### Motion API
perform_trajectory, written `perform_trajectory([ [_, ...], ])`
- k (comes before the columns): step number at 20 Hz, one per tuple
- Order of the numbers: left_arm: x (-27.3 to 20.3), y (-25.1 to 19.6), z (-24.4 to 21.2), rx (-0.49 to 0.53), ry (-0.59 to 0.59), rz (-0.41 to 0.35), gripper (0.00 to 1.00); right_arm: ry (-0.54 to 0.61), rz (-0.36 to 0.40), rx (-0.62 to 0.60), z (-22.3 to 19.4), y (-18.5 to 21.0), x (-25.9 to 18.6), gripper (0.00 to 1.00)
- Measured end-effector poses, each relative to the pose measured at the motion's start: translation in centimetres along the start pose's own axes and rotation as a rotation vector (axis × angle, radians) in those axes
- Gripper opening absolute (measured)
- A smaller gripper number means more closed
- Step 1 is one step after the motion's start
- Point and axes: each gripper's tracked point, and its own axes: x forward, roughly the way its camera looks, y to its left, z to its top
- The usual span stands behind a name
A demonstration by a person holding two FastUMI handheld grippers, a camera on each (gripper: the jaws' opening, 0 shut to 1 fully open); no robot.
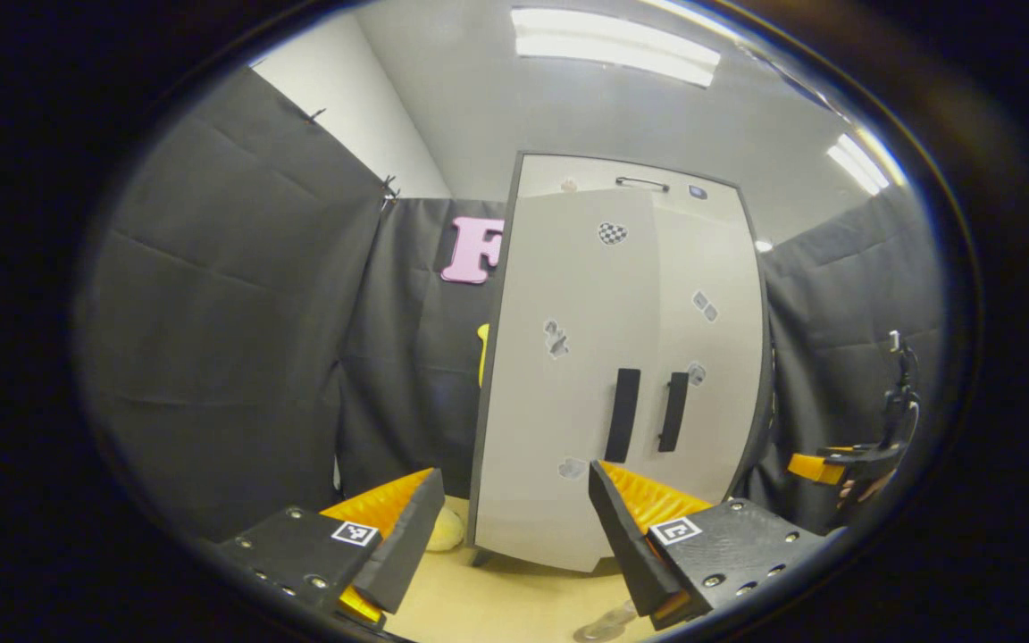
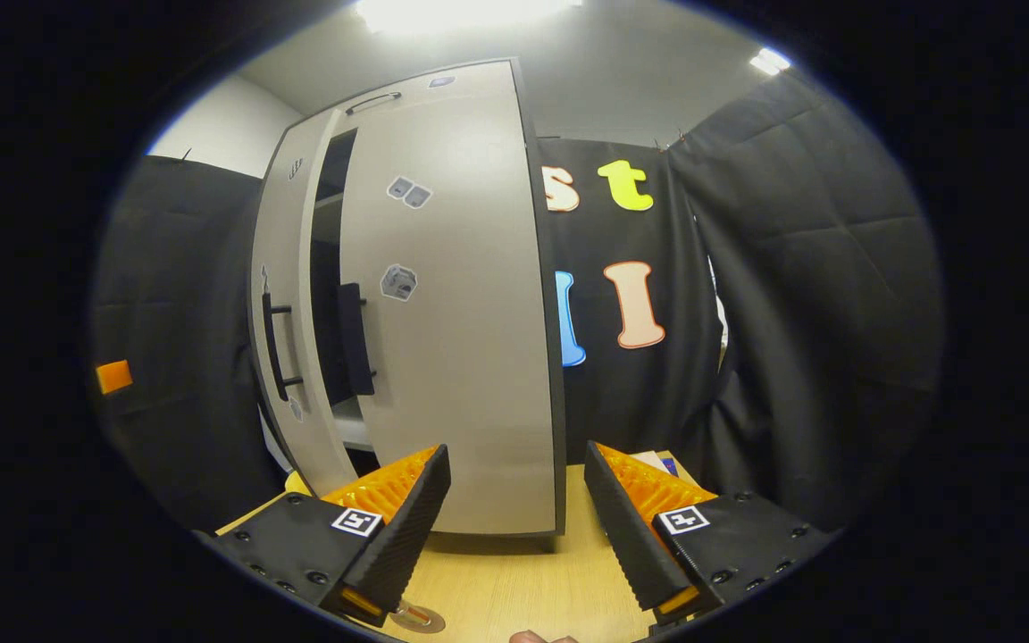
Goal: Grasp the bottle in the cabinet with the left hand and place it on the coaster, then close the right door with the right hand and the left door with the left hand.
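Cabinet (image 1: 622,375) stands ahead of the left gripper (image 1: 514,527), whose jaws are spread wide and hold nothing; no readable writing on its door stickers. Ahead of the right gripper (image 2: 514,509), jaws likewise released, the left door (image 2: 287,321) is ajar beside the right door (image 2: 452,321). I cannot make out the bottle.

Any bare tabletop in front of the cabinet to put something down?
Yes: bare table between the right gripper and the cabinet base. Same strip by the left gripper. The gap between the doors is narrow, tight for a hand.
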Motion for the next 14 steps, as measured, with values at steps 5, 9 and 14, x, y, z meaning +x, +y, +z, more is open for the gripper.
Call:
perform_trajectory([
  [5, 1.6, 1.9, -1.0, -0.049, 0.014, -0.048, 0.94, 0.005, -0.042, -0.006, -0.1, 1.7, -0.3, 0.96],
  [9, 2.6, 3.3, -2.2, -0.076, 0.024, -0.068, 0.94, 0.002, -0.079, -0.014, -0.4, 2.3, -0.9, 0.96],
  [14, 2.6, 4.1, -4.5, -0.03, 0.009, -0.119, 0.94, -0.039, -0.123, -0.02, -1.6, 2.5, -1.6, 0.96],
])
